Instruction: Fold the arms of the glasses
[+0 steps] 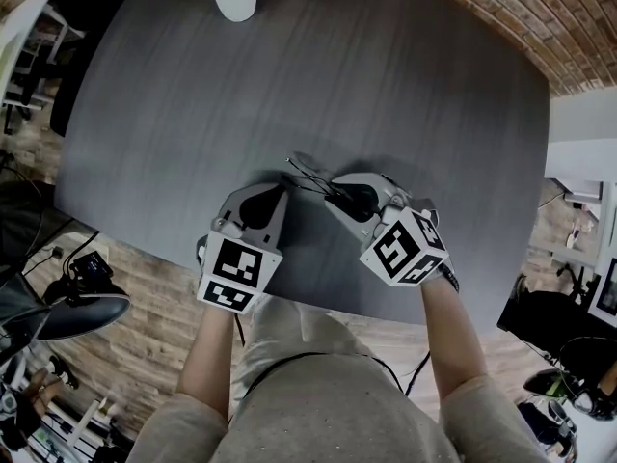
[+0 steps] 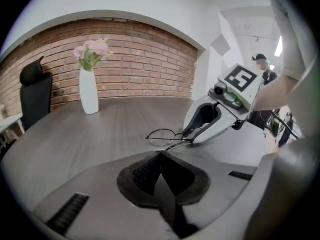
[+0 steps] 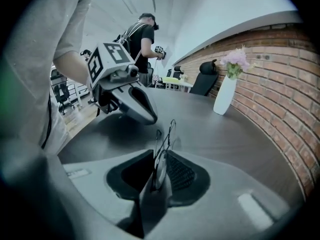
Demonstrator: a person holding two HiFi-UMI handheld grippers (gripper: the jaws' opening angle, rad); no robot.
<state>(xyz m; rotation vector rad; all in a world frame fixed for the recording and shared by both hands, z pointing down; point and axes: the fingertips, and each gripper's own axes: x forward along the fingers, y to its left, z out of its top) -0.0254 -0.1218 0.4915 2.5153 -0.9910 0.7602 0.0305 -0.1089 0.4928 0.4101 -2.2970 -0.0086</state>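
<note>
A grey oval table (image 1: 193,114) stood in a room with a brick wall (image 2: 145,59). A white vase (image 2: 89,91) of pink flowers (image 2: 91,51) sat at the far side, well apart from the work. By the table's near edge, a person held two grippers close together.

The right gripper (image 1: 333,189) was clamped on a pair of thin wire-rimmed glasses (image 3: 161,159), with one lens pressed between its pads. Whether the glasses touched the table or hung just above it could not be told. This grip on the front of the frame likely steadied it, leaving the arms free to swing.

The left gripper (image 1: 283,189), just left of the glasses, had its jaws closed together with nothing between them (its own view showed the pads meeting at the tip). Closed jaws make a narrow point, probably suited to nudging an arm inward.

At least one thin dark arm reached out toward the left gripper and appeared not yet folded, so the folding seemed yet to be done.
</note>
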